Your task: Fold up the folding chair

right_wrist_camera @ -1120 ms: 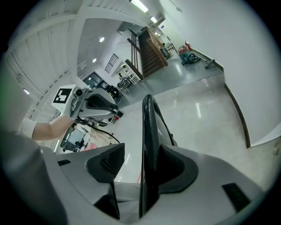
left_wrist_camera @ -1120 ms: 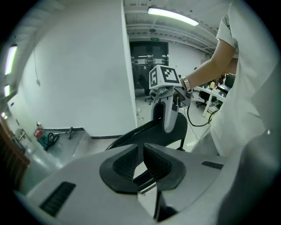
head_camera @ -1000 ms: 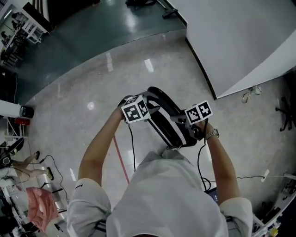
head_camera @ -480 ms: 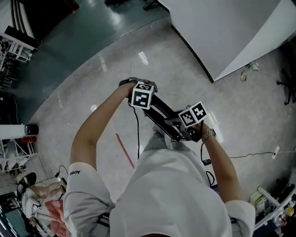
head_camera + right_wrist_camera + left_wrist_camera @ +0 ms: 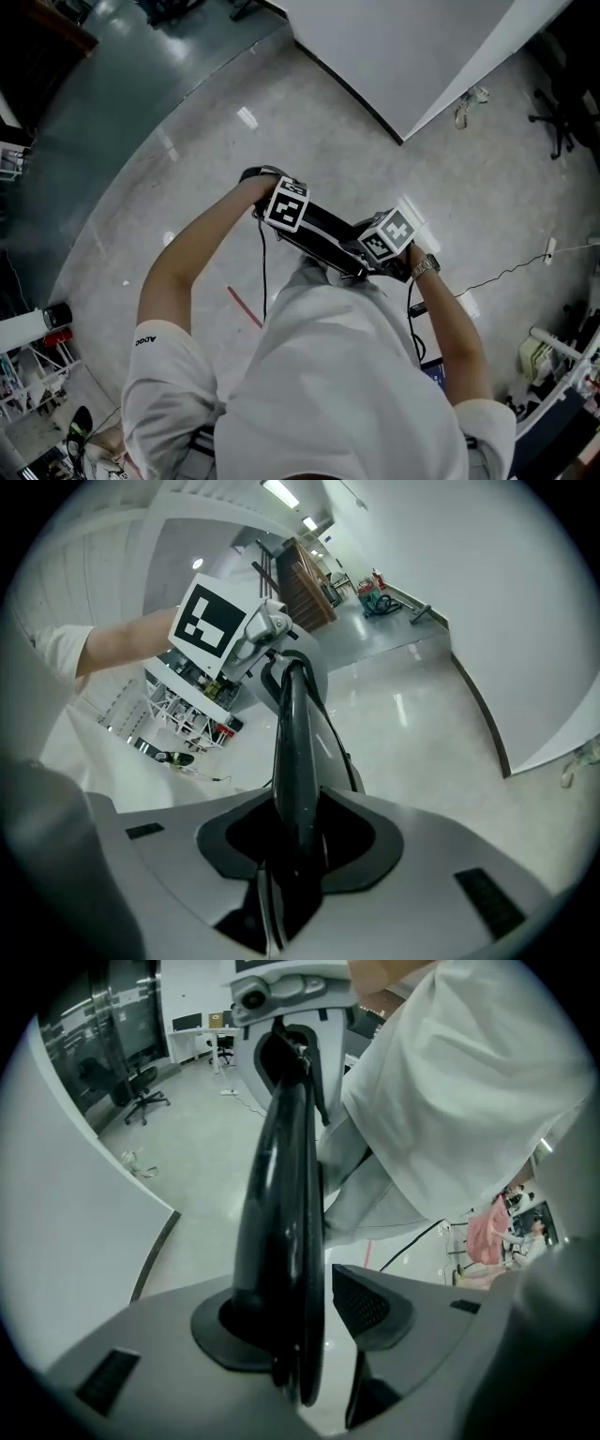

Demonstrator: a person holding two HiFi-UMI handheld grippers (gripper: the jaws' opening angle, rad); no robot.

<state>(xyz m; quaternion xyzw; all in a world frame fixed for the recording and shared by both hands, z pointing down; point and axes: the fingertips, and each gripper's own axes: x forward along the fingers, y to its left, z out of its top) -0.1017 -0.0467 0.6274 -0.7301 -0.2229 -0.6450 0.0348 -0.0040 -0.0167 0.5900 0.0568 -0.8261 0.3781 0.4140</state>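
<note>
While the folding chair (image 5: pixel 323 236) is kept folded flat and edge-up just in front of the person's white shirt (image 5: pixel 347 375), over the pale floor (image 5: pixel 169 187), one of the tongs is set at each end of it. The right tongs (image 5: pixel 298 855) are seen clamped on the black rim, their jaws having just been closing. The left tongs (image 5: pixel 314 1335) have just been opening and are left narrowly apart: the rim is lodged between the jaws against one pad, while a thin strip of floor is seen between it and the other.
</note>
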